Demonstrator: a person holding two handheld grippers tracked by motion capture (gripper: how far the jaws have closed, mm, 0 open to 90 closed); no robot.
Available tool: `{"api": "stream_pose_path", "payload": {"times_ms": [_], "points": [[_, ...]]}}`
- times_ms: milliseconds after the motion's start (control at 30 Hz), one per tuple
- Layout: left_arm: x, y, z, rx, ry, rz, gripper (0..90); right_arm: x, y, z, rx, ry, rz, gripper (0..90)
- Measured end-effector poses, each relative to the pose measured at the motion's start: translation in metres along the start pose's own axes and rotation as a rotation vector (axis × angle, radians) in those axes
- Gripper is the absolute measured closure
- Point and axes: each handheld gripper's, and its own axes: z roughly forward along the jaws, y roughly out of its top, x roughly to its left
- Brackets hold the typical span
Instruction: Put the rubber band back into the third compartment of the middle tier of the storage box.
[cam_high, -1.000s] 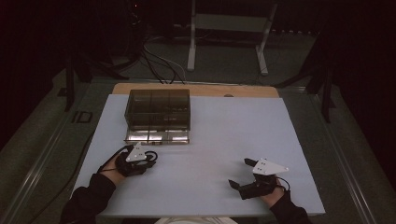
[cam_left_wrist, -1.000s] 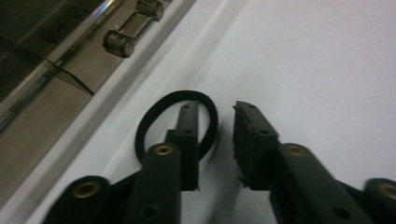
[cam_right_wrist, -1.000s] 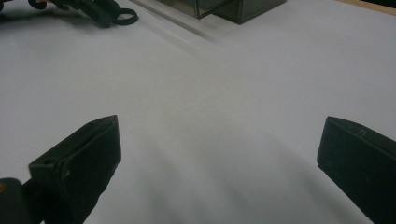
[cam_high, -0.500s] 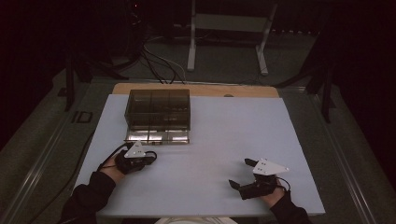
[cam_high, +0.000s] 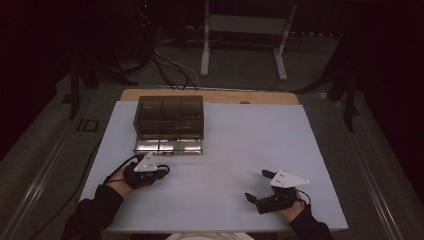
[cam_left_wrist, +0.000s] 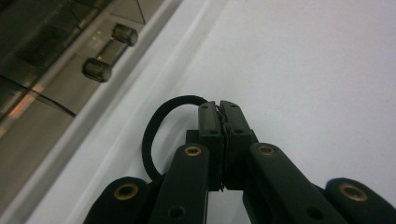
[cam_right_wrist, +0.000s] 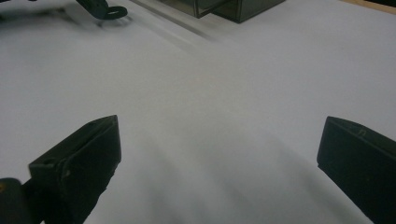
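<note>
While nipping a black band (cam_left_wrist: 154, 135), left gripper (cam_left_wrist: 219, 109) just beside drawer box (cam_high: 170, 117); right gripper (cam_right_wrist: 219, 154) wide apart over bare table (cam_high: 240, 150).

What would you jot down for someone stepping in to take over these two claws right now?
Left claw: jaws shut on a black elastic loop, just clear of the table, beside the front of the smoky drawer box.
Right claw: jaws wide open, nothing between them, low over the white table at the near right.
Drawer box: at the far left of the table, its bottom drawer pulled out.
Done: loop pinched.
Left: probably carry the loop to the open drawer and release it; that is a guess.
</note>
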Motion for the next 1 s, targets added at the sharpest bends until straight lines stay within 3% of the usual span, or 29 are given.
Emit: {"api": "stream_pose_path", "payload": {"times_ms": [633,1000], "points": [[0.001,0.015,-0.023,-0.062,-0.006,-0.021,90.0,0.0,0.0,0.0,0.0,0.001,0.001,0.0],[0.004,0.023,-0.031,-0.071,-0.016,-0.019,90.0,0.0,0.0,0.0,-0.001,0.001,0.004,0.0]]}}
